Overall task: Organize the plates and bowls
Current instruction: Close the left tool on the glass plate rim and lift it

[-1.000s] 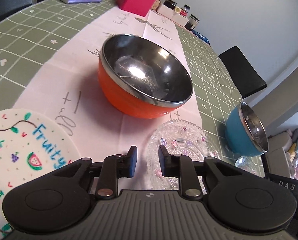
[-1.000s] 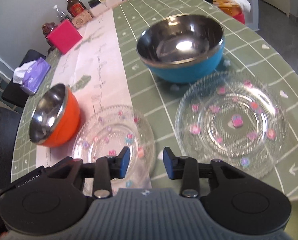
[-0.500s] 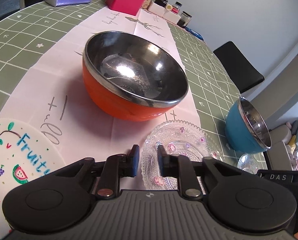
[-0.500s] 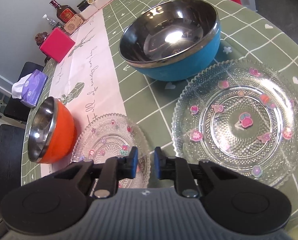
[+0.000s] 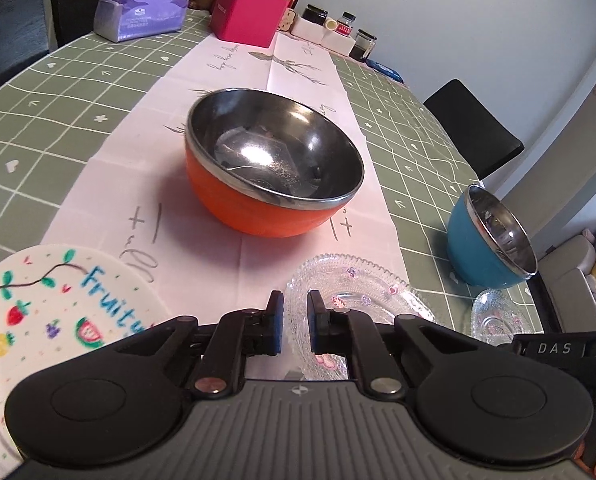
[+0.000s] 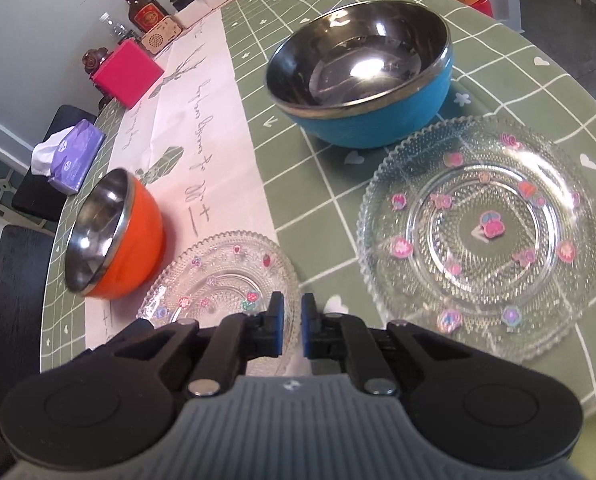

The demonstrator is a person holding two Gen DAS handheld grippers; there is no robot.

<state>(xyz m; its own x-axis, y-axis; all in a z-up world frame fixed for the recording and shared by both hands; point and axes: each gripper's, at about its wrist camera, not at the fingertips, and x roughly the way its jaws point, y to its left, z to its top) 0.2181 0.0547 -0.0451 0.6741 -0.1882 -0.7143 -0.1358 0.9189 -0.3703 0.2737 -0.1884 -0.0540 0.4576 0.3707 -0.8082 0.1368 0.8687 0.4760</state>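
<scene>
Though my left claw (image 5: 295, 322) and right claw (image 6: 292, 325) are both nearly closed on nothing, each hangs over the near rim of the small glass plate (image 6: 221, 280). It looks brittle and slick, so I'd pinch the beaded rim. Left of it sits the orange bowl (image 6: 113, 236); right, the big plate (image 6: 482, 232); beyond, the blue bowl (image 6: 362, 76)

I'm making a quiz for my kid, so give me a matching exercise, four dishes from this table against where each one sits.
Things:
1. orange bowl
2. blue bowl
3. big glass plate
4. Fruity plate

Places:
A. green cloth, far from the right gripper
B. pink runner
C. green cloth, near the right gripper
D. table edge, left of the left gripper

Pairs: 1-B, 2-A, 3-C, 4-D
</scene>
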